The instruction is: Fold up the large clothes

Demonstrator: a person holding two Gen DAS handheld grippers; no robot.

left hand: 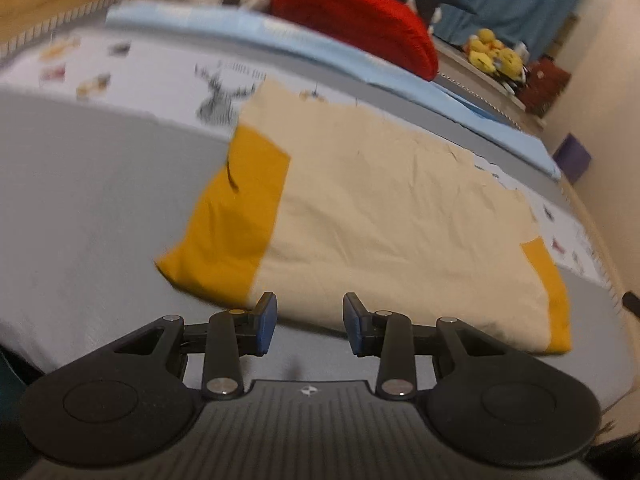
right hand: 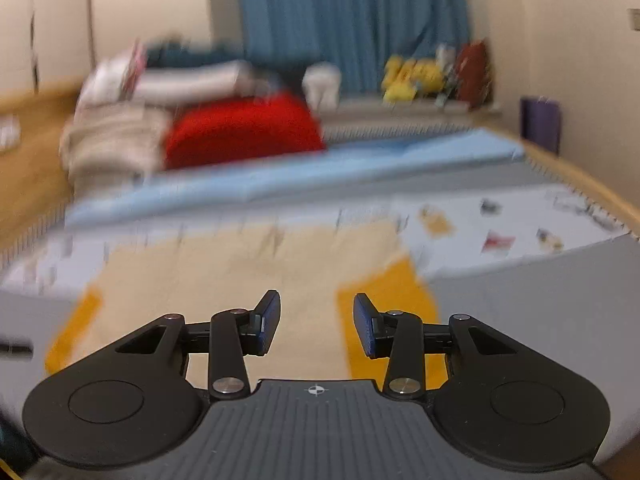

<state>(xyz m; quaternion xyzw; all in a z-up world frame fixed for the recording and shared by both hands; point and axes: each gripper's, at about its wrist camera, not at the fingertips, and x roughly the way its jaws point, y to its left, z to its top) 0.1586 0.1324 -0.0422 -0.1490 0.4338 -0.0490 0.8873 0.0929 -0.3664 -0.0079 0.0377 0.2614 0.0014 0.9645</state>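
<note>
A large cream garment (left hand: 380,208) with mustard-yellow sleeves (left hand: 236,220) lies flat on the grey bed cover (left hand: 100,184). My left gripper (left hand: 309,324) is open and empty, just in front of the garment's near edge. The right wrist view is blurred; there the same garment (right hand: 240,280) lies with a yellow sleeve (right hand: 392,292) on its right side. My right gripper (right hand: 316,324) is open and empty, hovering above the garment's near part.
A red cushion (left hand: 356,20) and a pile of folded laundry (right hand: 120,136) sit at the bed's far end, on a light blue sheet (left hand: 320,52). A printed white sheet (right hand: 512,224) lies under the garment. Yellow plush toys (left hand: 494,54) and a blue curtain (right hand: 352,20) stand by the far wall.
</note>
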